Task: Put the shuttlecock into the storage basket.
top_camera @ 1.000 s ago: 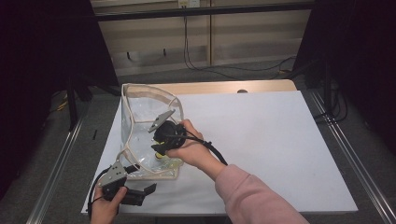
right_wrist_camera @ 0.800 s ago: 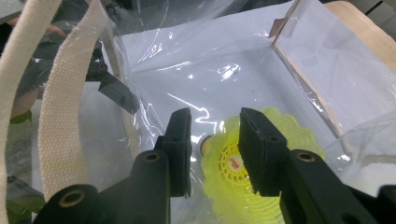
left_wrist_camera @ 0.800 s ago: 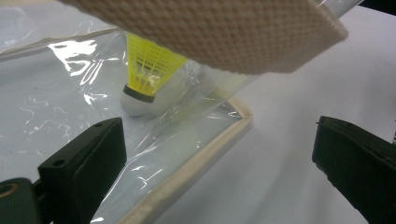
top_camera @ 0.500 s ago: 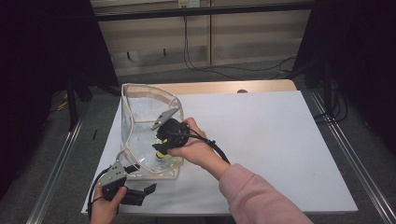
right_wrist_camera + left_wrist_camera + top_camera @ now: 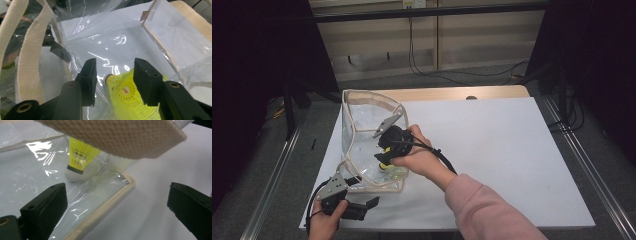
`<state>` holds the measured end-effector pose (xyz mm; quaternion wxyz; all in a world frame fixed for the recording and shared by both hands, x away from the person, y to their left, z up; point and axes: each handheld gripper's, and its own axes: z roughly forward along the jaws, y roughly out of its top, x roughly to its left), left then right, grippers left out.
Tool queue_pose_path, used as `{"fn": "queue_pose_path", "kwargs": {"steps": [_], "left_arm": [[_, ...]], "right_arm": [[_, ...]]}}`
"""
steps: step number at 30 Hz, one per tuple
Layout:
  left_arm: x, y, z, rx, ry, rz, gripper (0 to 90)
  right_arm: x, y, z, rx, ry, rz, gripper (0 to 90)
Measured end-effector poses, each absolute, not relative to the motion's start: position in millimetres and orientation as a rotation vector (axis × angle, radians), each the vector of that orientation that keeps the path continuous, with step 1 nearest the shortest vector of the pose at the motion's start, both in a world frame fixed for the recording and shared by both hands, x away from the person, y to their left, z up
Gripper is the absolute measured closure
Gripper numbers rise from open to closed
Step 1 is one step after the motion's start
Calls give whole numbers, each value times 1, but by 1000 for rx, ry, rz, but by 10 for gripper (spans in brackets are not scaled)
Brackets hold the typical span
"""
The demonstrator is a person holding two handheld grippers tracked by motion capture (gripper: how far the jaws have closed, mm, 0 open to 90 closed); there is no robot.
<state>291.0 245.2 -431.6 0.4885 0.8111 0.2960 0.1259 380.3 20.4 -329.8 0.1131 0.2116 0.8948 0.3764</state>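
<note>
Where the white tabletop (image 5: 492, 150) meets its left edge, a clear plastic bag (image 5: 362, 125) with cream trim stands open. My right gripper (image 5: 384, 146) reaches inside it, jaws spread on either side of a yellow shuttlecock (image 5: 127, 96) lying on the bag's floor. My left gripper (image 5: 362, 207), jaws spread and empty, sits beside the bag's near corner by the front edge.

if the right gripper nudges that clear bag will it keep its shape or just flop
The clear bag probably flops: its thin film is creased and rippled in the right gripper view. The woven edging may stiffen the rim somewhat. It looks light, so it may slide on the table.
</note>
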Motion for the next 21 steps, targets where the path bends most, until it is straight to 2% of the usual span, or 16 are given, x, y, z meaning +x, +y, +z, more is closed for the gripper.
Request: {"fn": "queue_pose_path", "kwargs": {"steps": [11,21], "left_arm": [[291,245,-432,1973,725,307,27],[289,247,-432,1974,738,311,26]], "right_arm": [[376,6,-319,630,2615,1204,369],[369,-18,-312,638,2615,1283,301]]}}
